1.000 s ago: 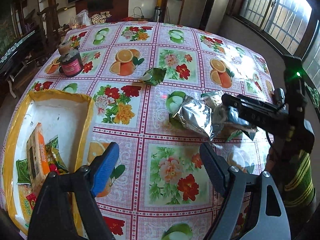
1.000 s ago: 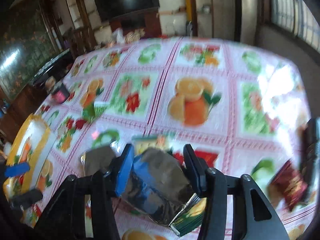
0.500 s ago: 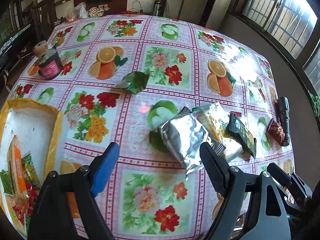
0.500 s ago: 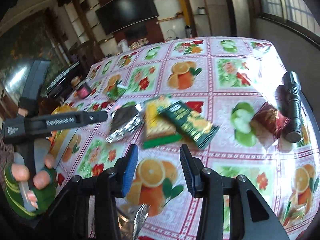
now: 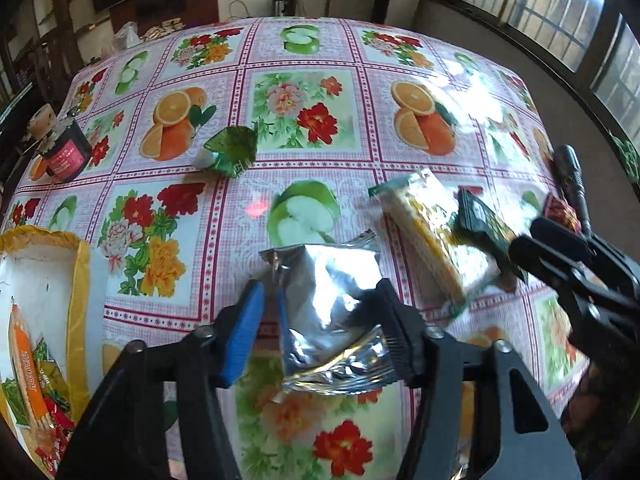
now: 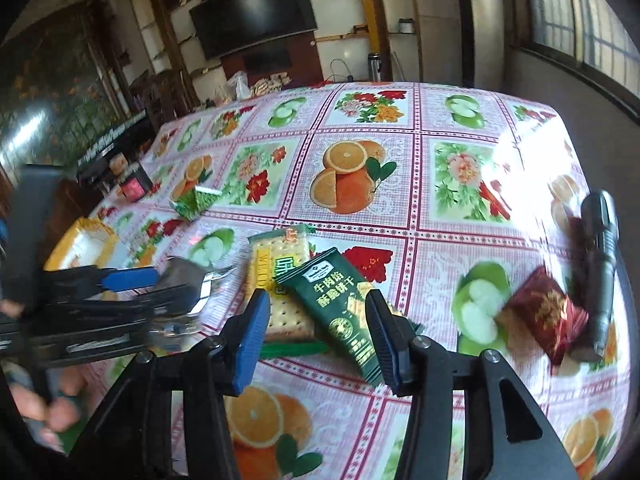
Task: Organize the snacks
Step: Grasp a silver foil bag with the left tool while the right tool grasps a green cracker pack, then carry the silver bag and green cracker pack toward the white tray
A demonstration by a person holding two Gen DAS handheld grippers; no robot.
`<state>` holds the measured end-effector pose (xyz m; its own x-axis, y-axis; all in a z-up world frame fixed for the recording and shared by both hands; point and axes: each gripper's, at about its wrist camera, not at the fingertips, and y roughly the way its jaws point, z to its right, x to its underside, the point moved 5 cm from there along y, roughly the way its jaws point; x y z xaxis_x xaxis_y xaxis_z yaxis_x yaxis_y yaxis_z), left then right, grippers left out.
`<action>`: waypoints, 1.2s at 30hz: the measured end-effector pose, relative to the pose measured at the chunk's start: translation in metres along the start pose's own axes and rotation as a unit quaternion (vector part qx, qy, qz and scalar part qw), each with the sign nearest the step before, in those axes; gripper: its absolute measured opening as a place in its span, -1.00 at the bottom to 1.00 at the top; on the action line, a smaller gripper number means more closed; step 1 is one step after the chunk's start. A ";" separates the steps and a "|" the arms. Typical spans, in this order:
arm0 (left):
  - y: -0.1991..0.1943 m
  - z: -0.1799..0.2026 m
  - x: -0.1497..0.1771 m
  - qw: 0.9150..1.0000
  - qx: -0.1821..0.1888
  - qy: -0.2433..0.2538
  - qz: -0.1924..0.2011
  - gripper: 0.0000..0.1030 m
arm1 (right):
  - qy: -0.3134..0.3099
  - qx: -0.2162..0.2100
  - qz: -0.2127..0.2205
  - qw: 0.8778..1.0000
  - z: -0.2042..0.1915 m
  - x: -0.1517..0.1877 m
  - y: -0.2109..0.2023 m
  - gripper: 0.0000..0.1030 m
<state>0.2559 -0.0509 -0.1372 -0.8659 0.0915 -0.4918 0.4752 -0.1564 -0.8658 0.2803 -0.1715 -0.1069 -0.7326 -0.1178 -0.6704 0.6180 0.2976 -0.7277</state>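
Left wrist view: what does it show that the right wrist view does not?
Only the left wrist view: the snacks lying inside the yellow box. Only the right wrist view: the hand that carries the left tongs, and readable print on the dark green packet. Both: the silver packet between those tongs, which have just been closing, the cracker packet and the flashlight.
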 end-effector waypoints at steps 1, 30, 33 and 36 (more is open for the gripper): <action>-0.005 -0.001 0.005 1.000 0.001 0.014 -0.003 -0.05 | -0.009 0.004 -0.007 1.000 0.001 0.000 0.004 0.01; -0.026 -0.013 0.047 1.000 -0.020 0.011 -0.003 0.28 | 0.028 0.018 -0.021 0.999 0.012 0.019 -0.006 -0.32; -0.035 -0.010 0.055 1.000 -0.014 0.006 0.006 0.28 | 0.021 0.058 -0.015 0.998 0.018 0.014 -0.005 0.27; -0.049 -0.012 0.059 1.000 -0.005 -0.001 0.014 0.28 | 0.015 0.076 -0.051 0.996 0.022 0.018 0.013 0.22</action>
<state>0.1839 -0.0261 -0.1249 -0.8521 0.0859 -0.5163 0.5014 -0.1489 -0.8523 0.2818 -0.1900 -0.1317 -0.8006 -0.1108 -0.5889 0.5744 0.1377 -0.8069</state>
